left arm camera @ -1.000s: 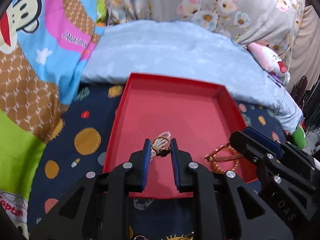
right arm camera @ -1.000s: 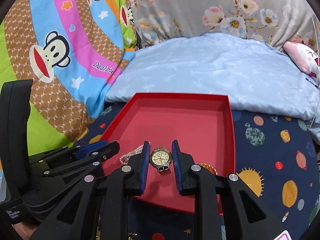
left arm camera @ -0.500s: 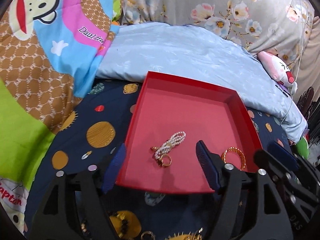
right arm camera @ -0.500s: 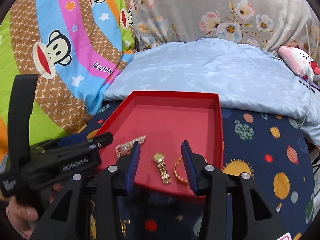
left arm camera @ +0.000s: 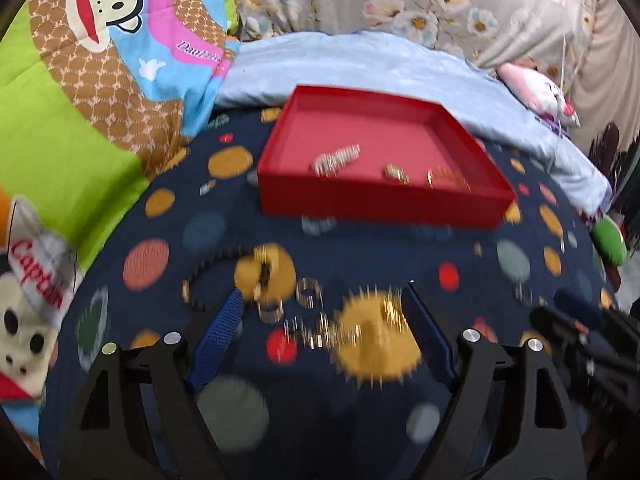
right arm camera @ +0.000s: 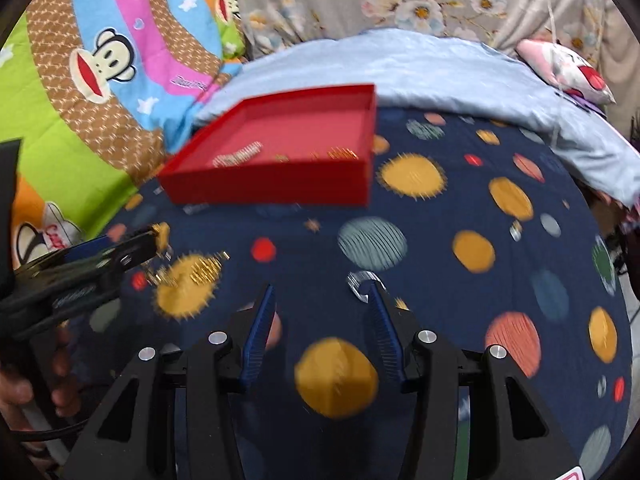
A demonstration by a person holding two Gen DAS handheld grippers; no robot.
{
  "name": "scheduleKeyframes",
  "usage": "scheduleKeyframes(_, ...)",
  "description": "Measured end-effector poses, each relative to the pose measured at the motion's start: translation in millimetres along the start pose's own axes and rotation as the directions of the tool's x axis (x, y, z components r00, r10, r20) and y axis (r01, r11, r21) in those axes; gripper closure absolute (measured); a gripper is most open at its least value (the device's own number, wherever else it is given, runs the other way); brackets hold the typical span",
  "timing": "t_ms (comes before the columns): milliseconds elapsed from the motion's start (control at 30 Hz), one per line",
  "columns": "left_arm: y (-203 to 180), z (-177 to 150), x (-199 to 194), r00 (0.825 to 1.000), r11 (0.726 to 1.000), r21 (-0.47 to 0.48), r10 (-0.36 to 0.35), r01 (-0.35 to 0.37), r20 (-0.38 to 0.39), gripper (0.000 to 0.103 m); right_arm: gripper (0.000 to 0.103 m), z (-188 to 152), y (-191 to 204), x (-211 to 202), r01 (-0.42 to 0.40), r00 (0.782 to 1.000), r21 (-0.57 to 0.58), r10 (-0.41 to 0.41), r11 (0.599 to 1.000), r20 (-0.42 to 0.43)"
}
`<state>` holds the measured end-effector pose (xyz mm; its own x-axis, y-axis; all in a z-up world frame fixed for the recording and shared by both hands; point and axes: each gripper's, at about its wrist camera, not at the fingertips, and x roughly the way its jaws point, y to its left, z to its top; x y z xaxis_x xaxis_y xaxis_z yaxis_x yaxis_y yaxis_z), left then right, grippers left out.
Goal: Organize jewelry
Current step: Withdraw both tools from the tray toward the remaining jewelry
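A red tray (left arm camera: 384, 200) (right arm camera: 272, 188) sits on the dark planet-print bedspread and holds a pearl bracelet (left arm camera: 336, 159) (right arm camera: 238, 155), a watch (left arm camera: 396, 174) and a gold bangle (left arm camera: 446, 178). My left gripper (left arm camera: 324, 316) is open and empty, above loose jewelry on the bedspread: a dark beaded bracelet (left arm camera: 208, 276), silver rings (left arm camera: 308, 294) and a gold chain (left arm camera: 320, 334). My right gripper (right arm camera: 322, 300) is open and empty, with a silver ring (right arm camera: 360, 282) at its right fingertip. The left gripper also shows in the right wrist view (right arm camera: 148, 246).
A light blue pillow (left arm camera: 380, 68) lies behind the tray. A bright monkey-print quilt (left arm camera: 100, 80) is piled at the left. A pink plush toy (right arm camera: 568, 68) lies at the far right. The frames are motion-blurred.
Both grippers opened, dropping the ring and the watch in the tray, then pulled back and down toward the loose jewelry in front of the tray.
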<state>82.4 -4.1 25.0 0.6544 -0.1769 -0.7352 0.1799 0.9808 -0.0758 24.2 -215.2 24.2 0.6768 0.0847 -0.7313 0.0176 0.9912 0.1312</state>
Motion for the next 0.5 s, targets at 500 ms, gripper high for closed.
scheduleKeyframes(500,23,-49,-4,0.996,0.997,-0.055,0.042,-0.046,-0.083,0.024,0.055,-21,-11,3,0.035,0.999,0.029,-0.034,0.999,-0.027)
